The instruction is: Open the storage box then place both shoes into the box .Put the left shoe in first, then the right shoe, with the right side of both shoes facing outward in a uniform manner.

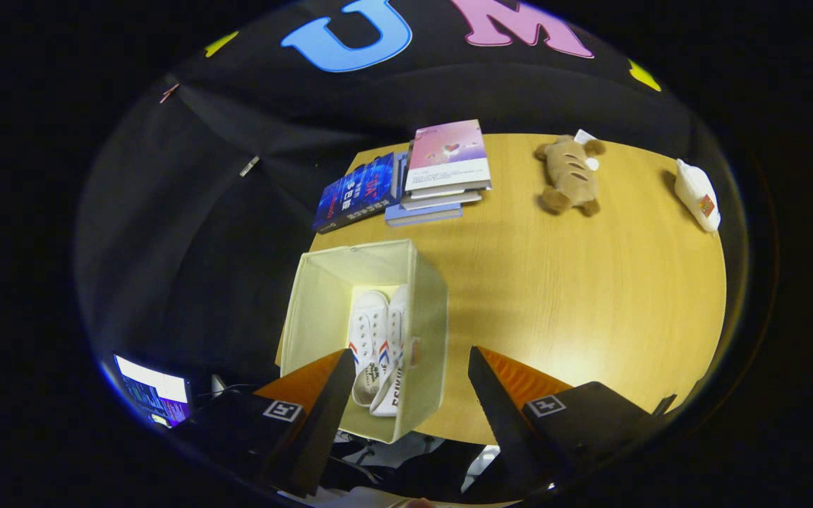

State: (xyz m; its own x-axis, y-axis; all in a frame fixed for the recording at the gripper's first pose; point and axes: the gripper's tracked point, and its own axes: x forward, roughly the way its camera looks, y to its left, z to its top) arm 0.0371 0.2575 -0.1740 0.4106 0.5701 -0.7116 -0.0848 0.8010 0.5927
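Note:
A cream fabric storage box (pixel 426 310) stands open at the near left corner of the wooden table (pixel 576 296). Two white shoes lie side by side inside it, one (pixel 368 337) on the left and the other (pixel 394 353) on the right, both with red and blue stripes on their sides. My gripper (pixel 410 367) hovers well above the box, open, with nothing between its fingers. The left finger (pixel 325 395) overlaps the box's near left corner and the right finger (pixel 502 402) sits over bare table to the right of the box.
A stack of books (pixel 442 173) and a blue book (pixel 357 192) lie at the table's far left edge. A brown plush toy (pixel 570 176) and a white packet (pixel 697 194) rest toward the far right. A lit screen (pixel 154 398) glows below the table on the left.

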